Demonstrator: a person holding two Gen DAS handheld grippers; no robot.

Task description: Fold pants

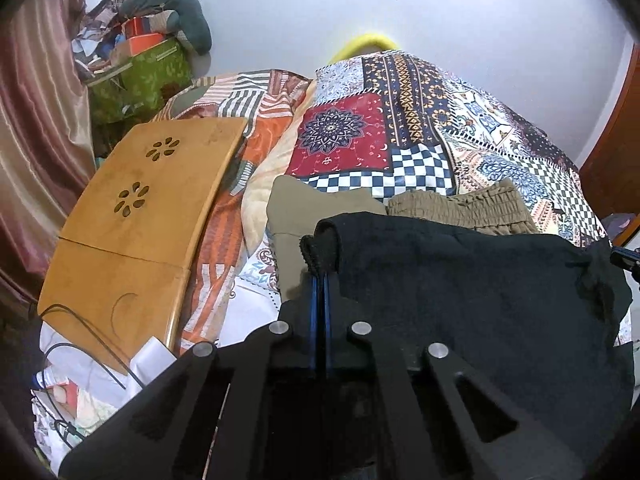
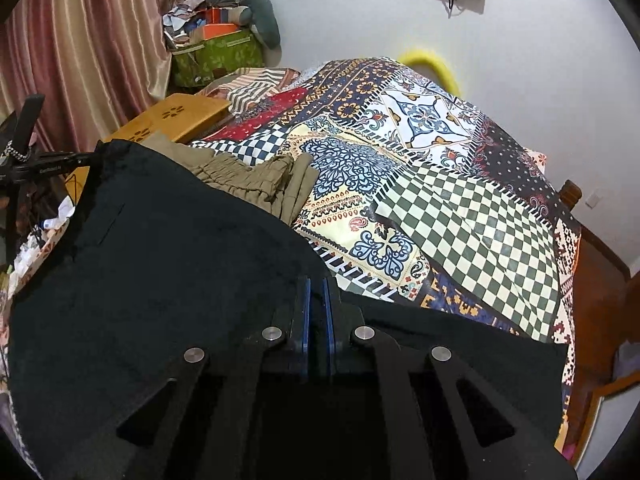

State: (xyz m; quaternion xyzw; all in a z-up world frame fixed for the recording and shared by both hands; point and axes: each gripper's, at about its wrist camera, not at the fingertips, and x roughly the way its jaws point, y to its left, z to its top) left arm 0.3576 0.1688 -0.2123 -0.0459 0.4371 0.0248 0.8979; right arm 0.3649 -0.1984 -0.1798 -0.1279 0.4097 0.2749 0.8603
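Observation:
The black pants (image 1: 472, 292) hang spread between my two grippers above the patchwork bedspread (image 1: 416, 128). My left gripper (image 1: 321, 276) is shut on the pants' left edge, the cloth bunched over its blue fingertips. My right gripper (image 2: 317, 292) is shut on the pants' right edge; the black pants (image 2: 160, 264) stretch away to the left in the right wrist view. The left gripper shows there at far left (image 2: 48, 168). Olive-green pants (image 1: 464, 204) lie folded on the bed behind the black ones, and they also show in the right wrist view (image 2: 256, 180).
A wooden lap table (image 1: 136, 216) sits on the bed's left side, with cables and papers (image 1: 80, 380) below it. A green box of clutter (image 1: 140, 76) stands by the curtain (image 1: 36, 128). The bedspread (image 2: 460, 200) spreads out to the right. A wooden bed frame (image 2: 592, 280) runs along the right.

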